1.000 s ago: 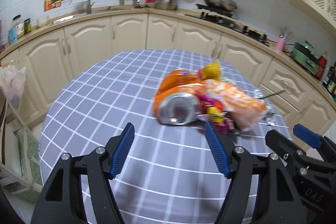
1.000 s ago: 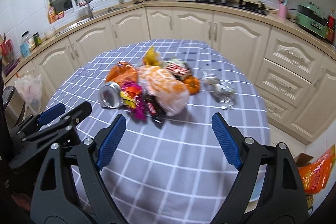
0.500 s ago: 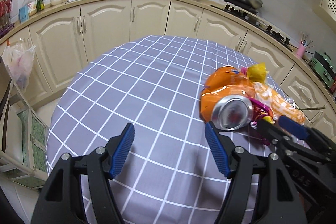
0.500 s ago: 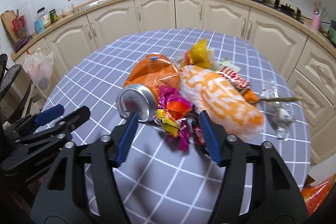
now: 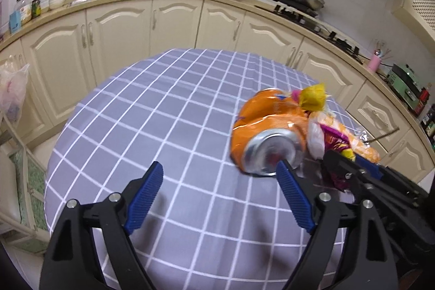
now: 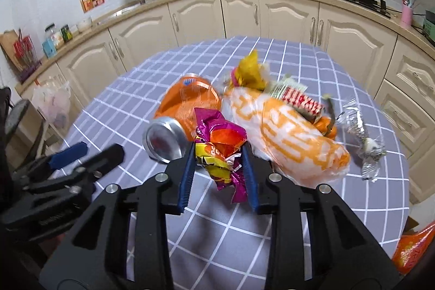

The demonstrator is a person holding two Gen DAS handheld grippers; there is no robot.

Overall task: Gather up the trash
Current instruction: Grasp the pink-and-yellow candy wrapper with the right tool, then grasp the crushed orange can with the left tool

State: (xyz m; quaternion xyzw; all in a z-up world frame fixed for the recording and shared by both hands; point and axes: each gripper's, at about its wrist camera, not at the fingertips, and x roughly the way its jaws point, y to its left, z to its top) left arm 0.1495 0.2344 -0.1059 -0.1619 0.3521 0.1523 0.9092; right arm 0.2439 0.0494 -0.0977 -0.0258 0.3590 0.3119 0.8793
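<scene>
- Round table [image 5: 168, 127], grey-blue checked cloth.
- On it, clustered: orange can [image 6: 179, 121], orange-and-white bag [image 6: 293, 137], clear wrapper [image 6: 364, 143].

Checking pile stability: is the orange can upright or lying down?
Lying down. The orange can lies on its side on the checked tablecloth, silver end facing the camera, crumpled wrapper against it.

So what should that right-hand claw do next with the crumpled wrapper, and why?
Probably lift it straight up. The right gripper is shut on the crumpled purple-and-orange foil wrapper, which lies against the crushed orange soda can; the left gripper is open and holds nothing.
</scene>
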